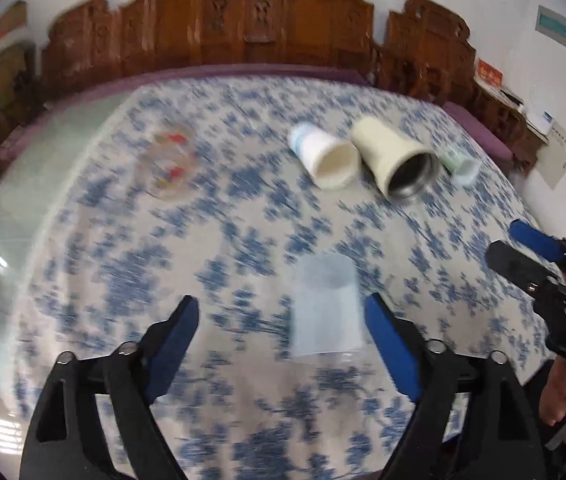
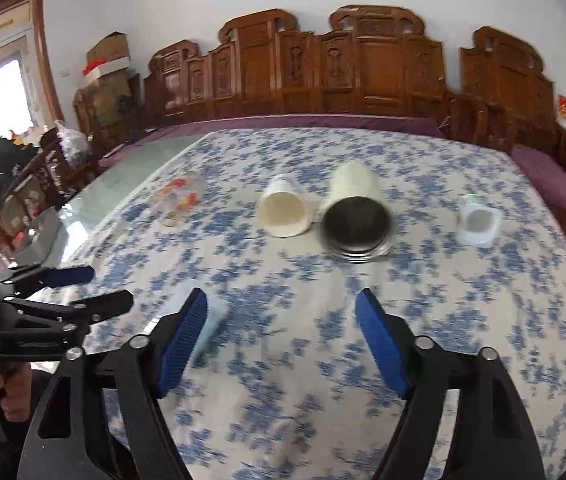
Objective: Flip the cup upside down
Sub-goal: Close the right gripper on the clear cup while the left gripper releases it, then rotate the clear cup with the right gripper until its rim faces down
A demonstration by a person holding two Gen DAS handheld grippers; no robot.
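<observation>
Left wrist: five cups; both hand-held grippers agape, holding nothing.

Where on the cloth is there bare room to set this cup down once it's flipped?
The right gripper is open over bare tablecloth, bordered by the clear cup to its left and the row of lying cups ahead. It is crowded there: the white paper cup touches the steel-lined cup, with a small cup further right.
</observation>
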